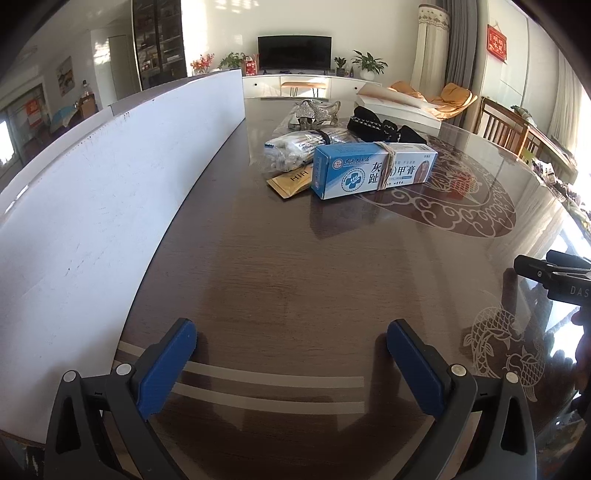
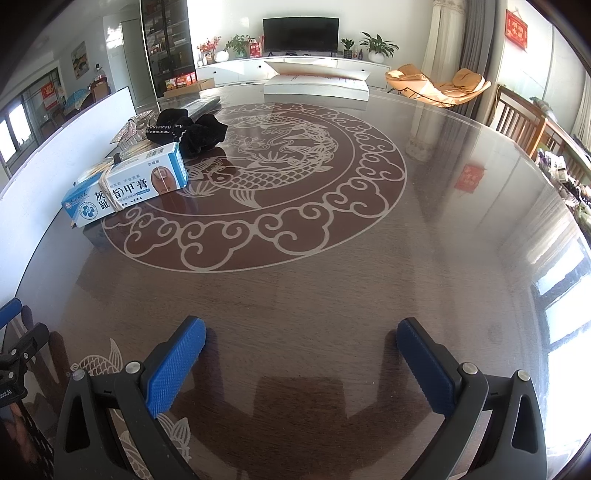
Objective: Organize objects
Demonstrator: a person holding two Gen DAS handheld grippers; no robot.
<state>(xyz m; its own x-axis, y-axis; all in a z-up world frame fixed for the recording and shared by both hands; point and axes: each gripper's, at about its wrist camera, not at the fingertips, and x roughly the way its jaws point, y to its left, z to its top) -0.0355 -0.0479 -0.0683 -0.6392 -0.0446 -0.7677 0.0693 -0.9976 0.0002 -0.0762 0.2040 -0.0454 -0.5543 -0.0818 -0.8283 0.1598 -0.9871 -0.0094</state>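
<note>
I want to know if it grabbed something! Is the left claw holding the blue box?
No, the left claw is open and empty above the table, while the blue box lies farther away.

Top centre, a dark television sits on a white cabinet, potted plants flanking it, an orange lounge chair upper right.
</note>
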